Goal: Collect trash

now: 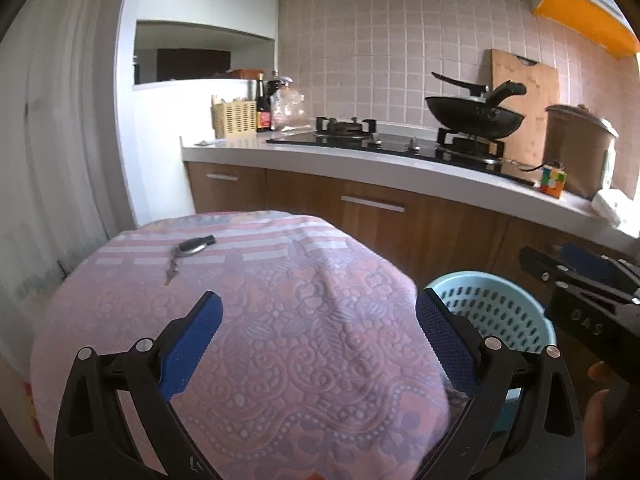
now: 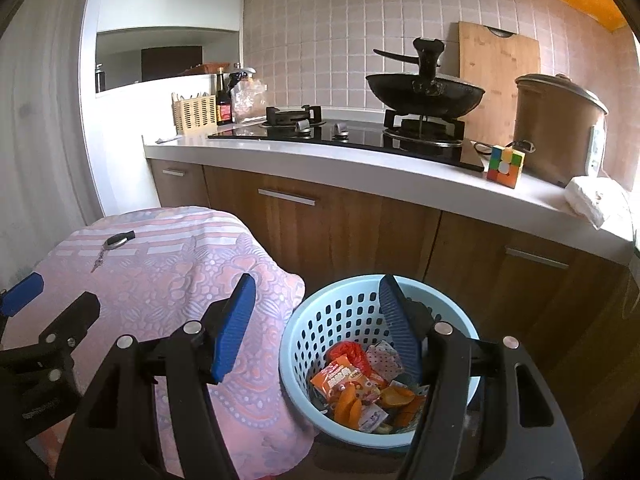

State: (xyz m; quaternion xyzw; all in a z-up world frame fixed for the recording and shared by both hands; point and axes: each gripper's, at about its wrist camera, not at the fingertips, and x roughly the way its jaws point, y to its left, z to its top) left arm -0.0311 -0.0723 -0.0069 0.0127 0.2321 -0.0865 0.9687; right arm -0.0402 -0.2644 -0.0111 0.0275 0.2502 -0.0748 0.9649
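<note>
While both tools hang above the cloth-covered surface (image 1: 280, 320), the left claw (image 1: 320, 320) stands wide, its blue pads (image 1: 192, 344) well apart, with nothing between them but the pink patterned cloth below. The right claw (image 2: 316, 312) also stands wide and empty; its left pad sits over the edge of the cloth, its right pad over the mouth of the light blue basket (image 2: 304, 344). That perforated basket stands just beside the covered surface, against the wooden cabinet fronts (image 2: 340, 224). Trash (image 2: 356, 388) lies in its bottom: an orange snack wrapper, a red piece, a spotted white scrap and orange peelings. On the far part of the cloth rests a key fob with keys (image 1: 192, 250), well apart from both claws. Beyond, the white kitchen surface (image 2: 360, 168) carries a black hob with a wok (image 2: 424, 94) on its right burner, a wooden cutting board (image 2: 496, 64) leaning on the tiled wall, a brown cooker (image 2: 556, 128), a colour puzzle cube (image 2: 505, 166) just beside it, and a bottle and slotted holder at the left end.
</note>
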